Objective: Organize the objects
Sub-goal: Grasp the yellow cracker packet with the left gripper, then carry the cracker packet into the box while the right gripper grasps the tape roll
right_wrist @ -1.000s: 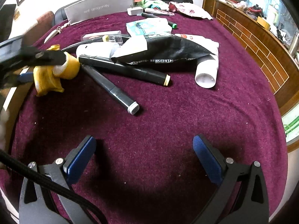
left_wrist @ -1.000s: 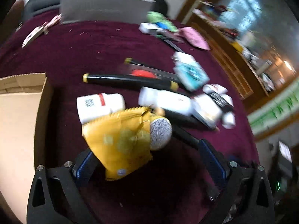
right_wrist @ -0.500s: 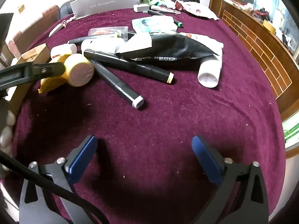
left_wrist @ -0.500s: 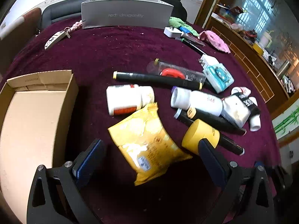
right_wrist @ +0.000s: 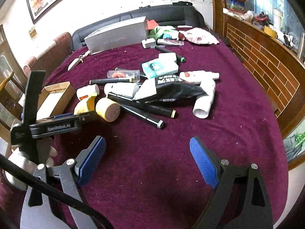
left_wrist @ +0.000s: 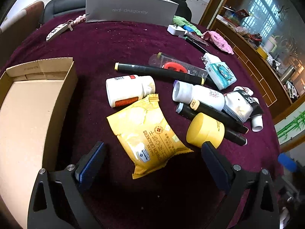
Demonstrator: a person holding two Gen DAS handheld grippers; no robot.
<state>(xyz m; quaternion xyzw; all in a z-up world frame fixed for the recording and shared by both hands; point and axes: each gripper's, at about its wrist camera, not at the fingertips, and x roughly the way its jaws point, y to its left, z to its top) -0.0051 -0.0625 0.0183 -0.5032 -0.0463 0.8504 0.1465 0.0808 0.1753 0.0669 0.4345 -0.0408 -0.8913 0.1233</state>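
Cardboard was the material of the box [left_wrist: 34, 103] that stood open at the left on the maroon cloth [left_wrist: 118, 43], and we judged it to be the place where the loose things should go, since nothing lay in it yet. We held the left gripper [left_wrist: 152, 158] low, with its fingers spread wide and empty. The yellow packet [left_wrist: 146, 131] lay flat between them, its far end touching the white bottle [left_wrist: 129, 89]. The yellow jar [left_wrist: 205, 131] lay on its side just beside the right finger (so close that a closing could catch it too).

We thought the packet was the easiest first pick, because it lay nearest to the box and apart from the pile. The markers [left_wrist: 160, 72] and tubes [right_wrist: 204, 99] lay crossed over each other further right, and the black pouch [right_wrist: 171, 93] covered some of them, so they would come away less cleanly.

Our right gripper [right_wrist: 146, 162] hovered above bare cloth, its fingers also released and holding nothing. We kept it out of the way, as we judged, so that the left one had a free path to the box.
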